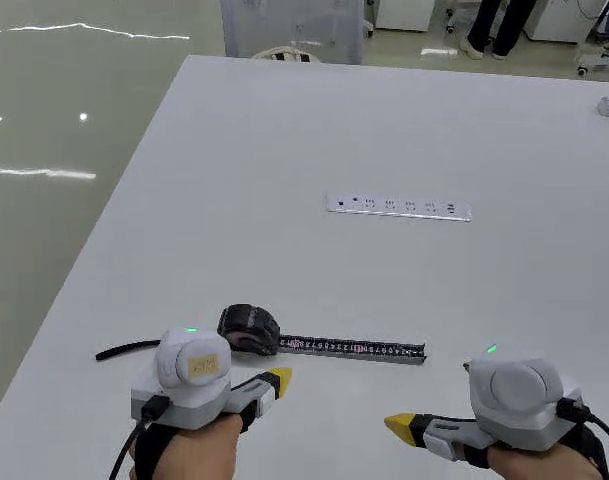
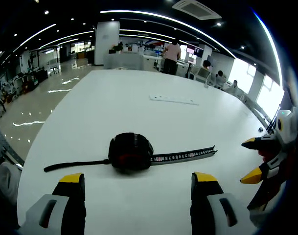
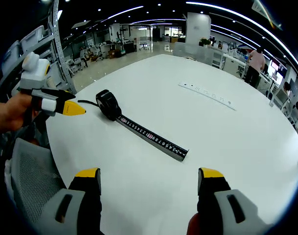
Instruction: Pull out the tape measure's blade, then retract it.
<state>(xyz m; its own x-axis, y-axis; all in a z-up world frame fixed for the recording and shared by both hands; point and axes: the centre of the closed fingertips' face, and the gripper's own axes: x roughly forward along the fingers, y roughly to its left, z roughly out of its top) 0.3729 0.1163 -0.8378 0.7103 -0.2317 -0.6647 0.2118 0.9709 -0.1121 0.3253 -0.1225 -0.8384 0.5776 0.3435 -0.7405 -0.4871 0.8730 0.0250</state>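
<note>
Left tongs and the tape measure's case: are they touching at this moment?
Apart. The left gripper view shows the left tongs open, with bare table between both yellow tips and the tape measure's case.

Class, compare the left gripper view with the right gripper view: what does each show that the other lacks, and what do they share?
The left gripper view adds a side look at the right tongs, open, at its right edge. The right gripper view adds a side look at the left tongs, held in a hand, and a grey mesh chair back. Shared: the tape measure, its blade pulled out across the white table, and the power strip beyond.
</note>
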